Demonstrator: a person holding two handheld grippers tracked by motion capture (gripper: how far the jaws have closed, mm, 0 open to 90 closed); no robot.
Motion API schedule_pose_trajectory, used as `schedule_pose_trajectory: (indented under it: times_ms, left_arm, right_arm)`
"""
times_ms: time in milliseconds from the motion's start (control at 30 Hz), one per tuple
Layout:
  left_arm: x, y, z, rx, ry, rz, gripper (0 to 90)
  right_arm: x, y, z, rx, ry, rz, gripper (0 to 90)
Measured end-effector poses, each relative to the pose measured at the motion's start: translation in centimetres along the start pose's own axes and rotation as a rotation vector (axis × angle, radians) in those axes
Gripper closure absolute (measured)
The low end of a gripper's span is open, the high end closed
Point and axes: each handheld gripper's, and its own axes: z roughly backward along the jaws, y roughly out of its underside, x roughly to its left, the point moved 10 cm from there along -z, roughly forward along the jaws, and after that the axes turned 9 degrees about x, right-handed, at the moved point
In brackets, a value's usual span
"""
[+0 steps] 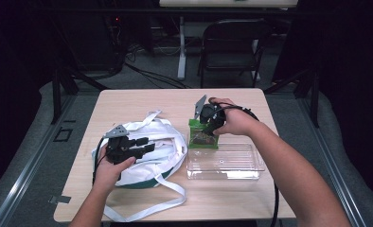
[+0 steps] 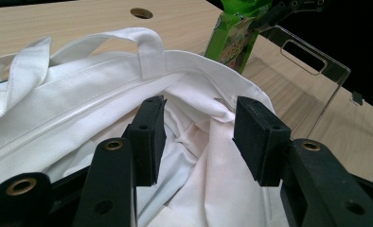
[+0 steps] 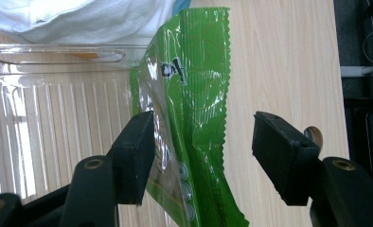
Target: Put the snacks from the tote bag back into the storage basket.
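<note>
The light wooden table (image 1: 142, 101) carries everything. On its left half lies a white tote bag (image 1: 163, 142) with long straps, rumpled and gaping. At about three o'clock from the bag sits a clear plastic tray (image 1: 232, 163), and a green snack packet (image 1: 203, 137) stands at the tray's ten o'clock corner, between tray and bag.

The left gripper (image 2: 199, 137) hovers over the bag's mouth, jaws roughly half apart, the white cloth beneath them but not pinched.

The right gripper (image 3: 201, 156) has its jaws spread wide; the packet lies between them, touching the left pad and well clear of the right, so nothing is clamped.
</note>
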Motion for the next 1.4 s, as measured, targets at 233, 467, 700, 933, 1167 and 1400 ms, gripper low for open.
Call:
schedule_pose_trajectory:
  times_ms: [233,467,700,933,1167,1400]
  left_arm:
    - [0.2,0.0,0.2,-0.003,-0.004,0.004,54.0]
    - [0.2,0.0,0.3,-0.005,-0.005,0.009,54.0]
    - [0.4,0.0,0.3,-0.002,-0.009,0.011,53.7]
    - [0.5,-0.1,0.4,-0.009,-0.014,0.019,53.6]
    - [0.6,-0.2,0.7,-0.018,-0.017,0.020,53.7]
    - [0.6,-0.2,0.8,-0.020,-0.019,0.019,53.7]
  right_arm:
    - [0.1,-0.1,0.4,-0.010,0.002,-0.004,39.7]
    - [-0.1,-0.3,1.6,-0.048,0.008,-0.021,39.7]
    - [-0.1,-0.7,2.9,-0.083,0.012,-0.030,39.6]
    - [-0.2,-0.7,3.0,-0.080,0.019,-0.038,40.3]
    - [-0.2,-0.9,3.2,-0.086,0.016,-0.040,40.3]
    - [-0.4,-0.9,3.4,-0.092,0.018,-0.055,40.2]
